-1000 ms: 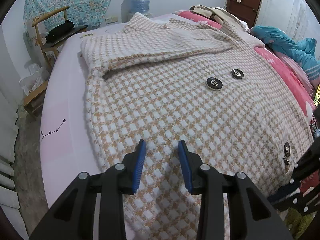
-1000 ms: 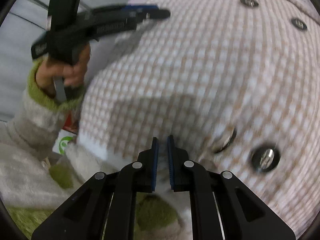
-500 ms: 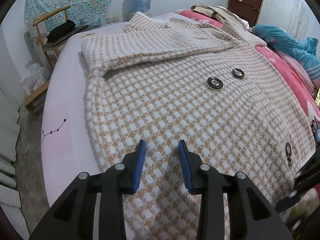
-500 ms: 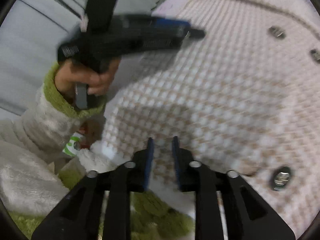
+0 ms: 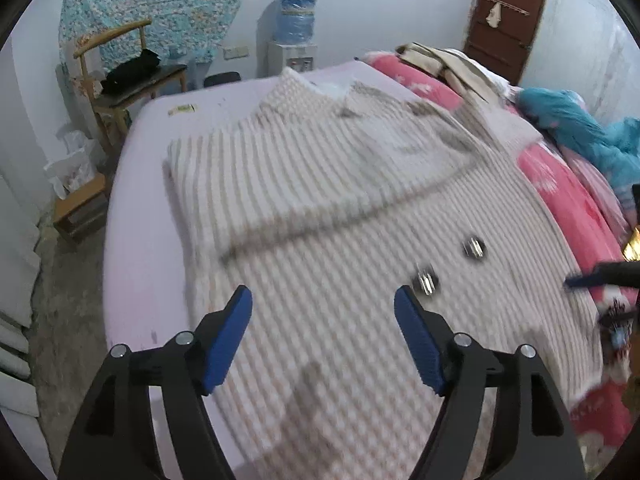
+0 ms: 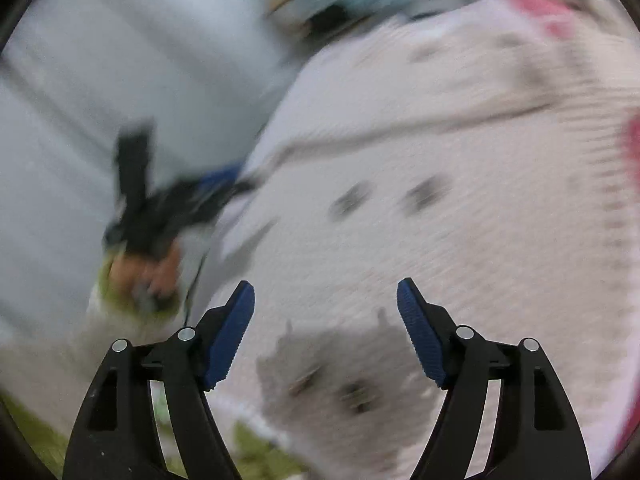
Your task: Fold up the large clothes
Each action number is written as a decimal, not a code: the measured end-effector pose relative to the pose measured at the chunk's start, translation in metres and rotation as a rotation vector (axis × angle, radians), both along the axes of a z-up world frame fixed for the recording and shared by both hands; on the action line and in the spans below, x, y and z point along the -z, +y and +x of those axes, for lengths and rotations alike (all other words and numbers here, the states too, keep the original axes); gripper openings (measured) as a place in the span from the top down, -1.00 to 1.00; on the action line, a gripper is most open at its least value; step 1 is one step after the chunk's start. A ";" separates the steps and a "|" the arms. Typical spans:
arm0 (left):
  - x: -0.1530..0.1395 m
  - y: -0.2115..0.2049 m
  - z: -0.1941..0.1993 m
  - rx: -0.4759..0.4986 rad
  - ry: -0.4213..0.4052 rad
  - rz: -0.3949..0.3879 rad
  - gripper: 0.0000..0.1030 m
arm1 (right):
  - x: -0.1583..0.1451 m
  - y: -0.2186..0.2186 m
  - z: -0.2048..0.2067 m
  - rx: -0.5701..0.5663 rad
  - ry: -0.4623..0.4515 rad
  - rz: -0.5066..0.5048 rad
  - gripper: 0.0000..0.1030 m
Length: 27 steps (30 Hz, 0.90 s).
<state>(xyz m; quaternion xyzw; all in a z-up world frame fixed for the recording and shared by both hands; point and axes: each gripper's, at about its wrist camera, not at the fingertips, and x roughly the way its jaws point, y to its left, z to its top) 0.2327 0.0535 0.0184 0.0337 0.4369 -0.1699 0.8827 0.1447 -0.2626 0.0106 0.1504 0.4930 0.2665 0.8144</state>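
The checked coat (image 5: 360, 220) lies spread flat on the bed (image 5: 136, 208), one sleeve folded across its chest, its dark buttons (image 5: 474, 248) facing up. The left claw (image 5: 323, 320) hangs above the coat's lower part with its blue pads wide apart and still spreading, nothing between them (the cloth sits well below the tips). The right claw (image 6: 326, 312) is likewise opening over the coat's near edge (image 6: 360, 360), its jaws empty; that view is heavily blurred. In it the person's hand (image 6: 148, 272) carries the left claw off to the left of the coat.
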 end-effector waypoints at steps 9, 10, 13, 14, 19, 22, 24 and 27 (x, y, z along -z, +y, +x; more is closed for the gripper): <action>0.008 -0.022 0.112 -0.131 -0.045 0.031 -0.54 | -0.021 -0.217 0.110 0.563 -0.053 0.000 -0.37; 0.016 -0.023 0.127 -0.152 -0.030 0.034 -0.54 | -0.021 -0.240 0.125 0.612 -0.048 -0.019 -0.37; 0.038 -0.018 0.157 -0.214 0.026 0.038 -0.54 | -0.022 -0.282 0.147 0.722 -0.060 -0.053 -0.37; 0.043 -0.018 0.162 -0.226 0.041 0.041 -0.54 | -0.019 -0.295 0.156 0.771 -0.062 -0.072 -0.37; 0.058 -0.018 0.171 -0.236 0.047 0.061 -0.57 | -0.008 -0.364 0.178 0.955 -0.029 -0.052 -0.34; 0.059 -0.021 0.169 -0.224 0.034 0.075 -0.60 | 0.014 -0.405 0.194 1.071 0.004 -0.011 -0.23; 0.059 -0.019 0.169 -0.226 0.032 0.064 -0.60 | 0.019 -0.422 0.194 1.124 0.034 0.031 -0.13; 0.059 -0.017 0.167 -0.231 0.030 0.044 -0.60 | 0.038 -0.445 0.203 1.179 0.079 0.073 -0.06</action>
